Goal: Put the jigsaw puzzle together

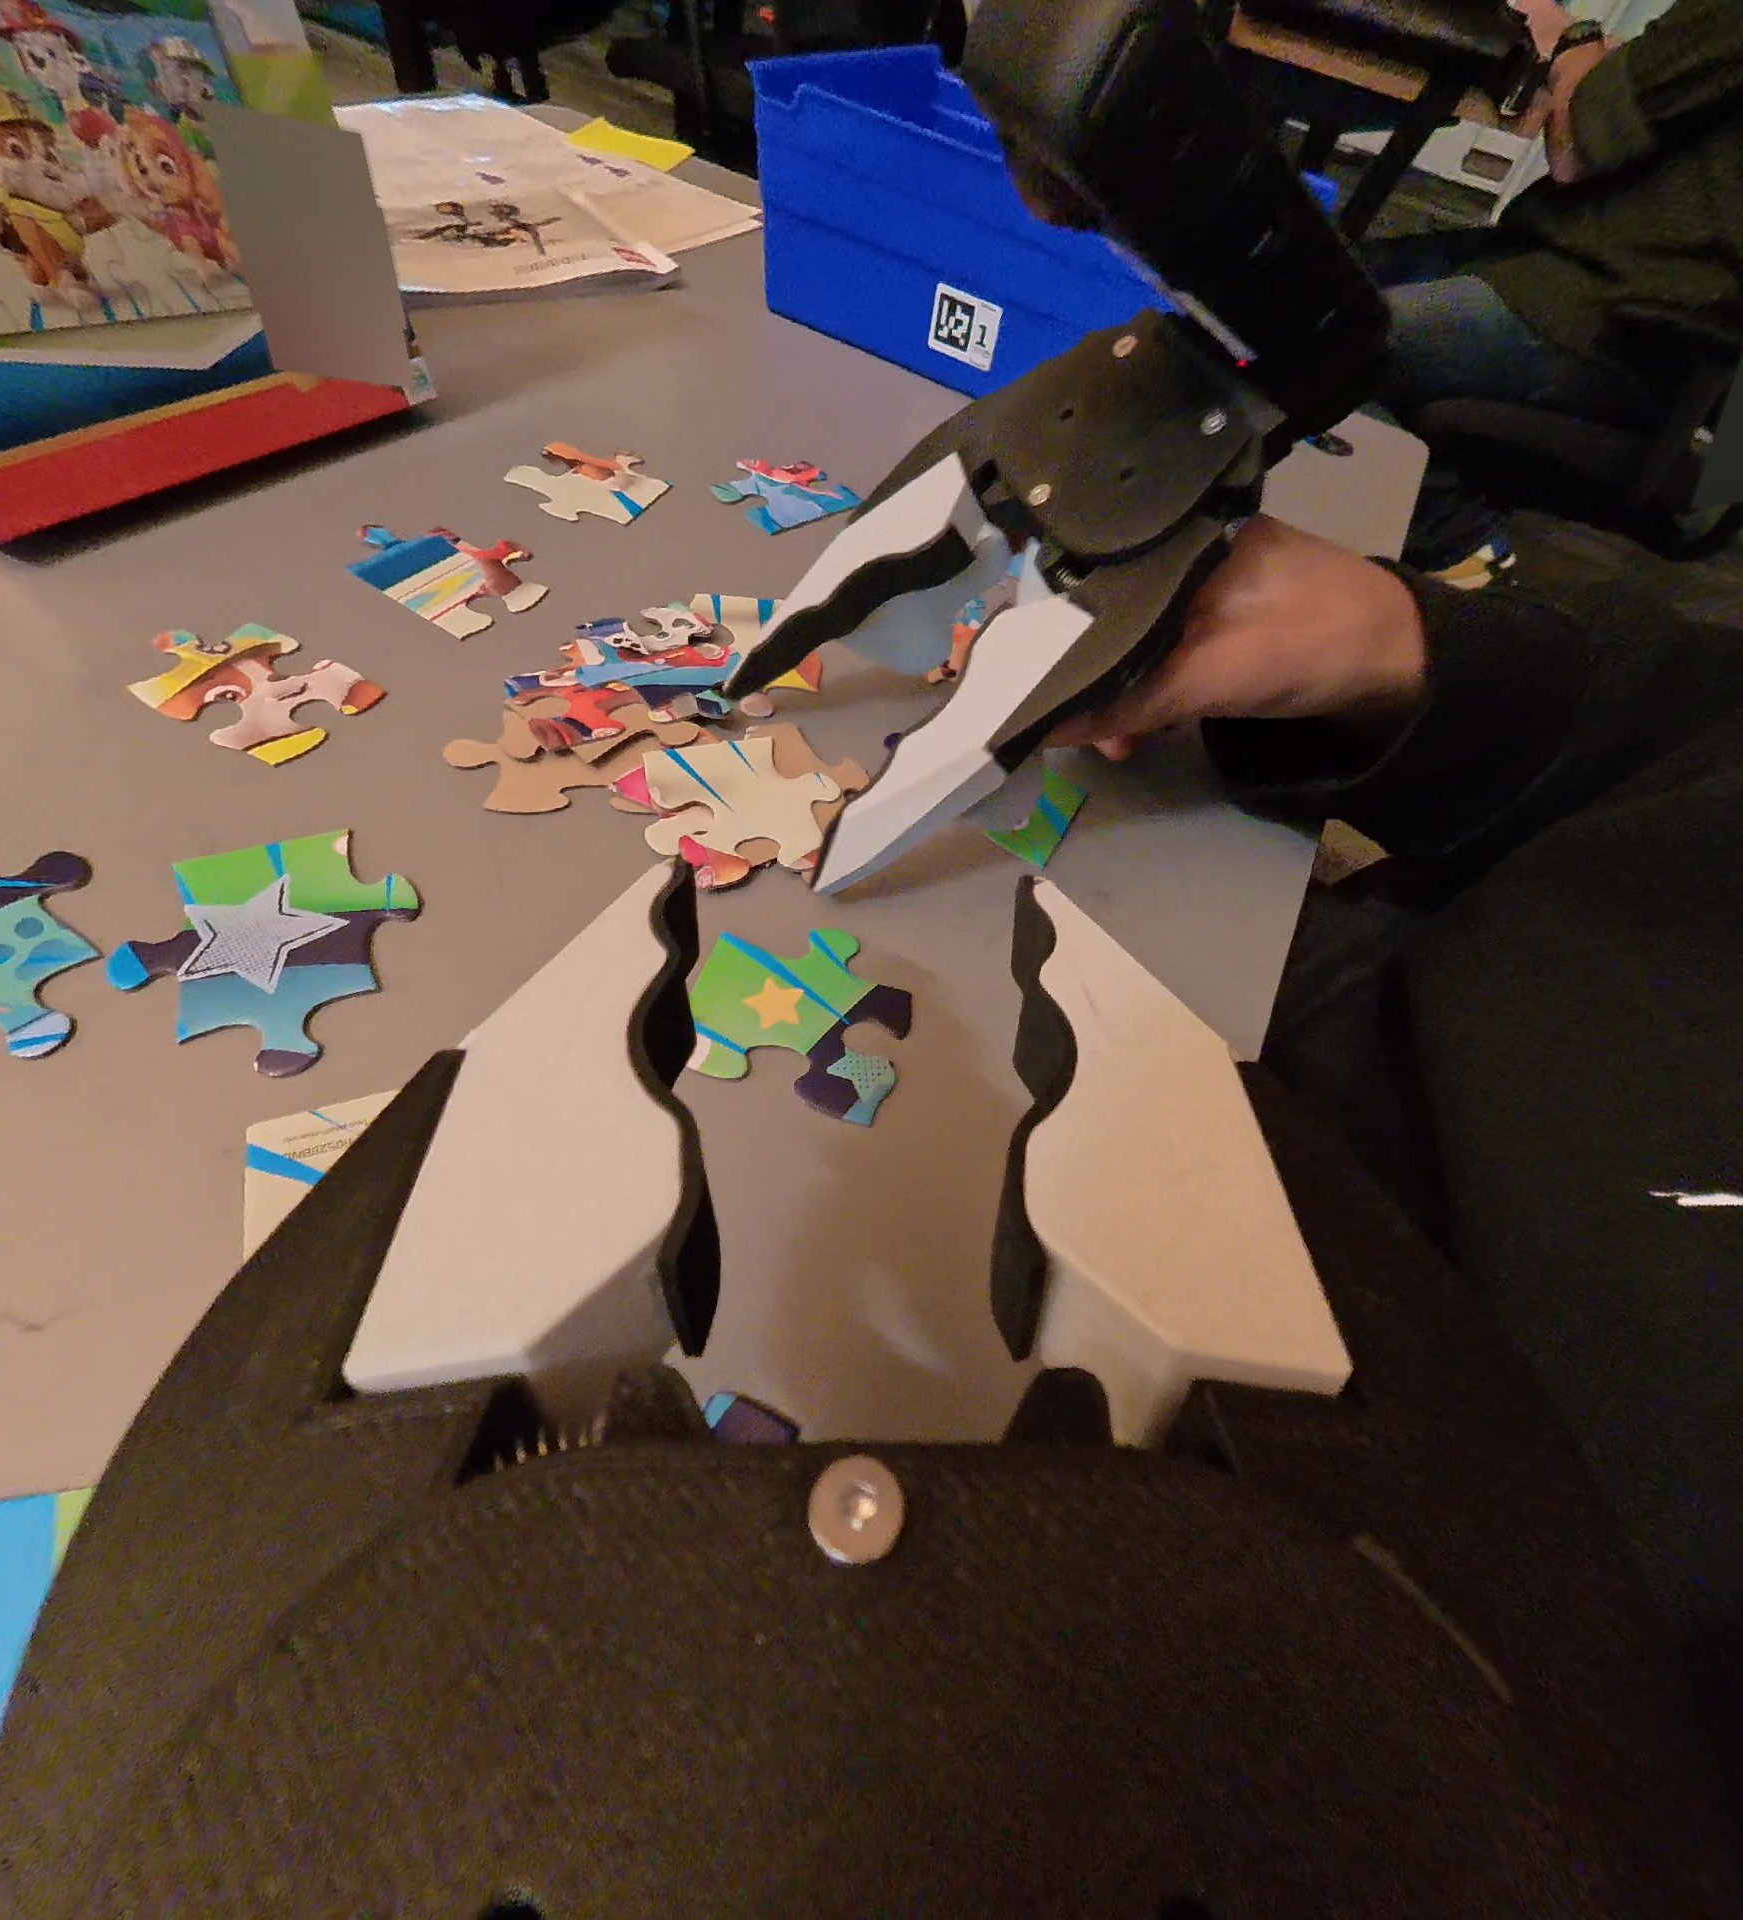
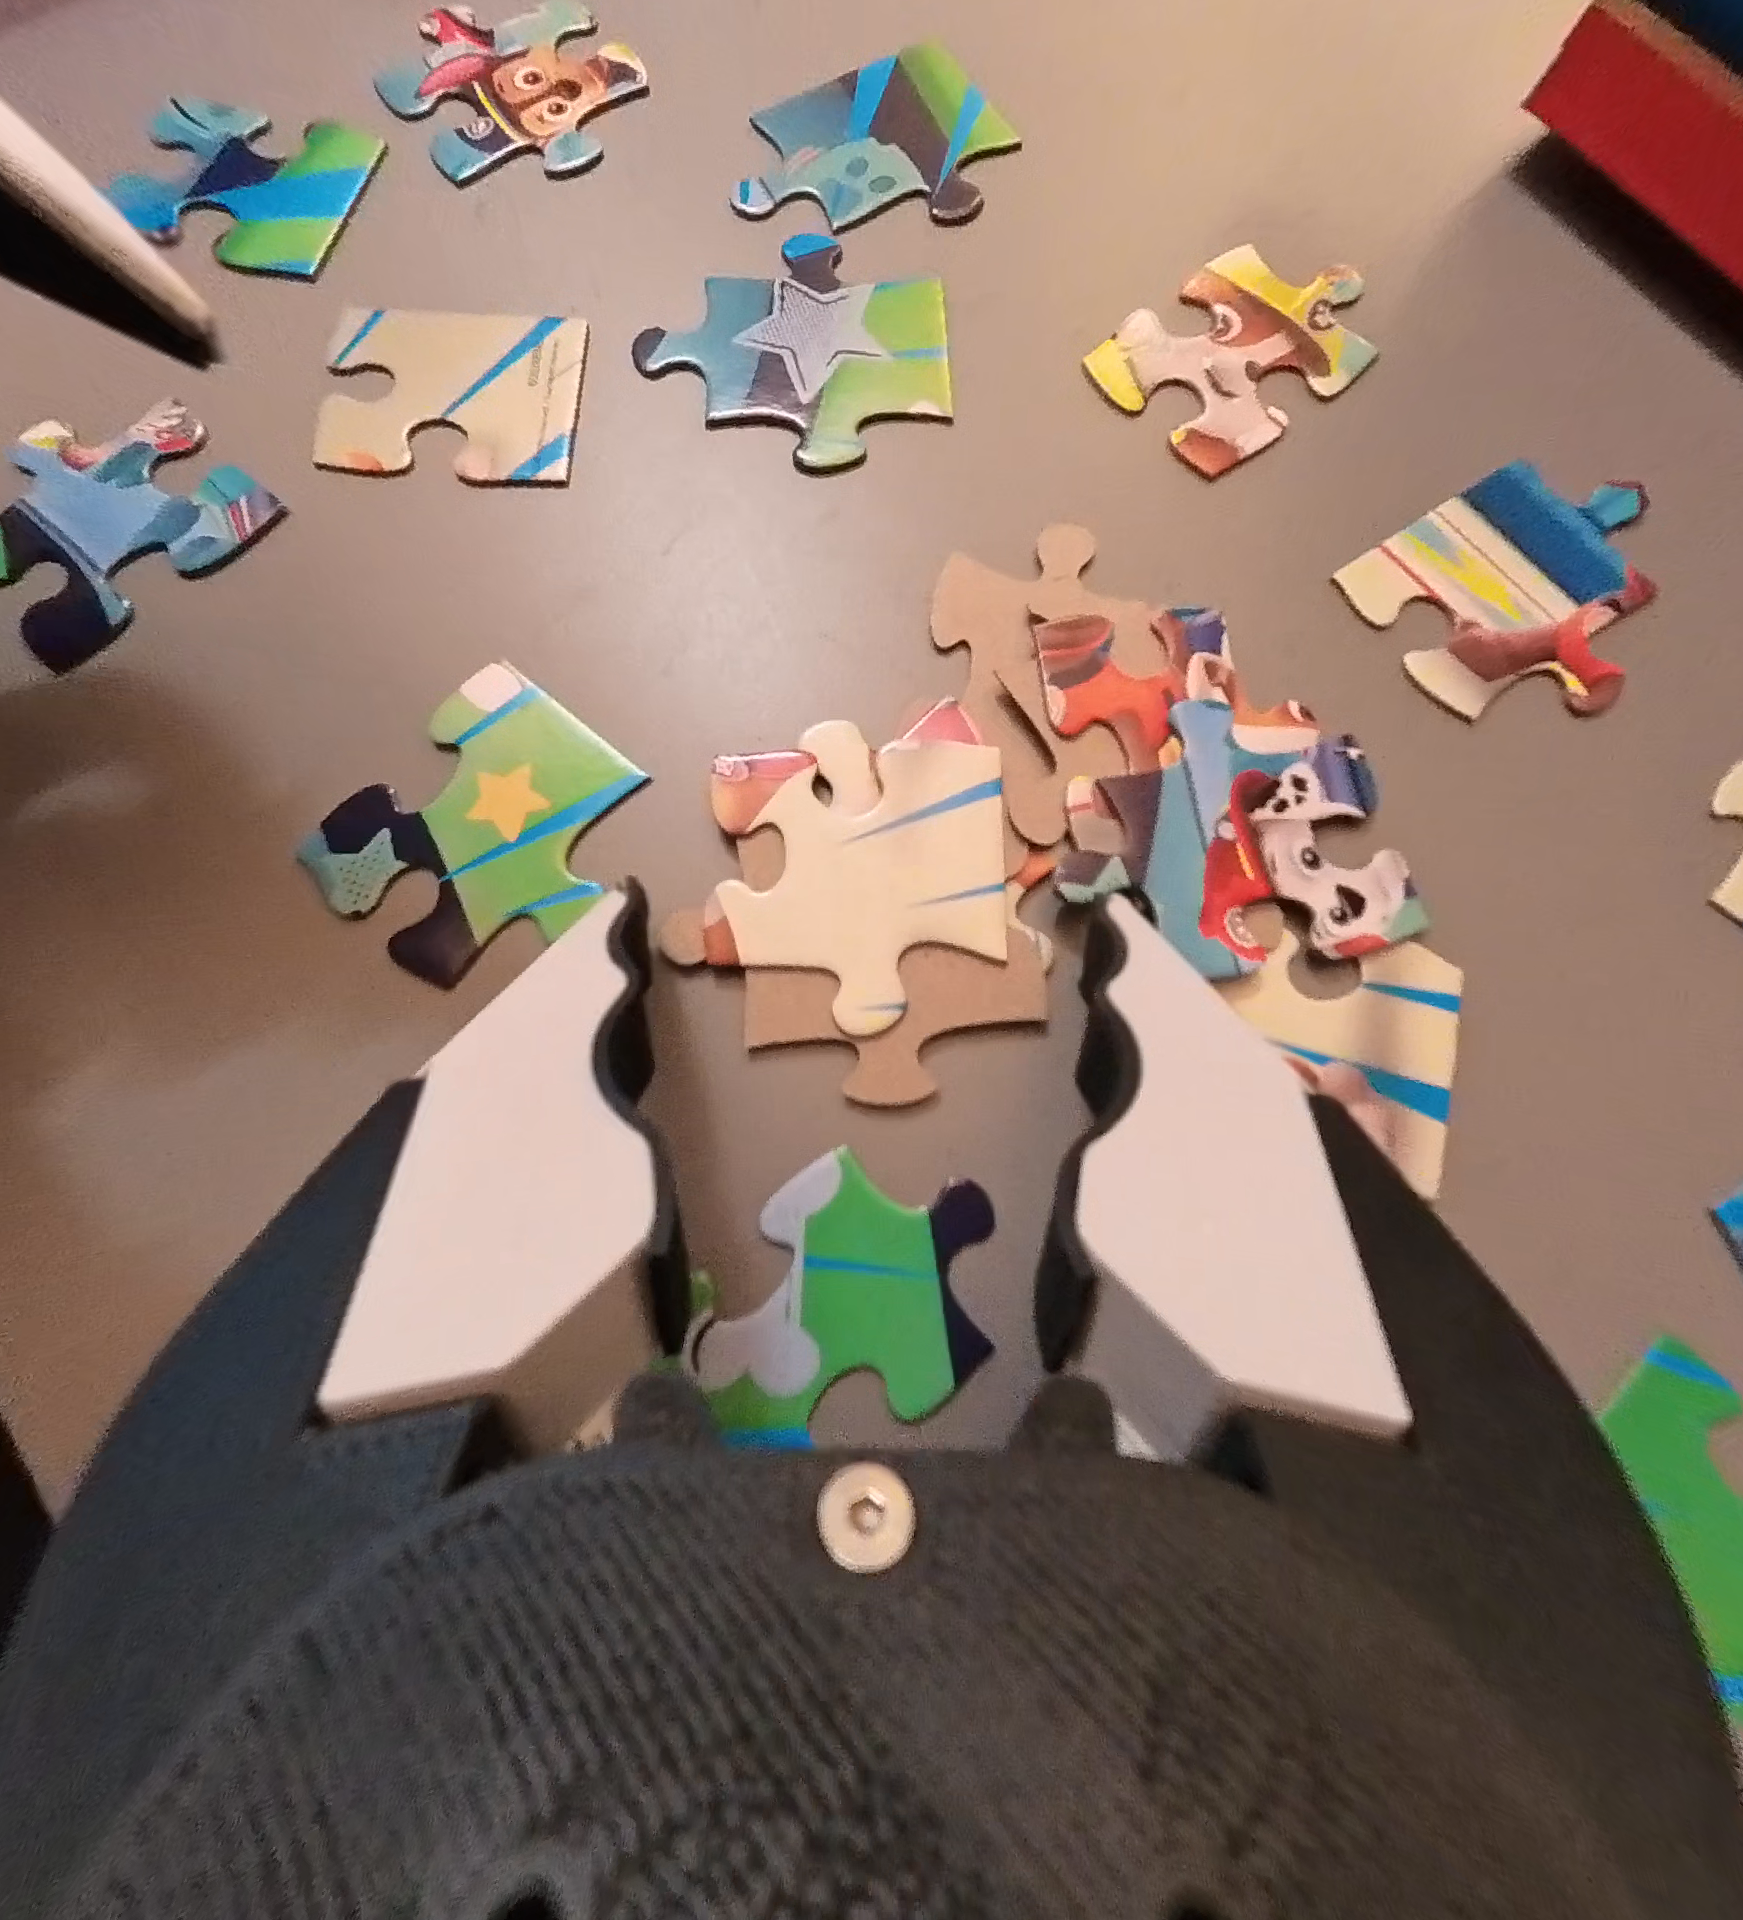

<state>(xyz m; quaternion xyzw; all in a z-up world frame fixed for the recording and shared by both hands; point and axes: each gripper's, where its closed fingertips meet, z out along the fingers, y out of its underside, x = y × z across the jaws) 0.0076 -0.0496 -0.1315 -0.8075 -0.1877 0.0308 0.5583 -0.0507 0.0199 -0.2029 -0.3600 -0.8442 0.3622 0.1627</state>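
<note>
Left gripper (image 1: pixel 851 894): my jaws apart, bare, over green star piece (image 1: pixel 794 1013) near grey table (image 1: pixel 1158 935) edge | Right gripper (image 2: pixel 862 914): jaws wide, straddling cream piece (image 2: pixel 888 883) atop pile, unpressed | open tabletop leftward; blue bin (image 1: pixel 898 208) behind.

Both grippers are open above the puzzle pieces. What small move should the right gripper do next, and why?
Probably lower the right gripper straight down and close it on the cream piece with blue streaks. That piece lies on top of the pile, directly between the open fingertips, and nothing is held yet. The left gripper hovers apart, over the green star piece.
</note>
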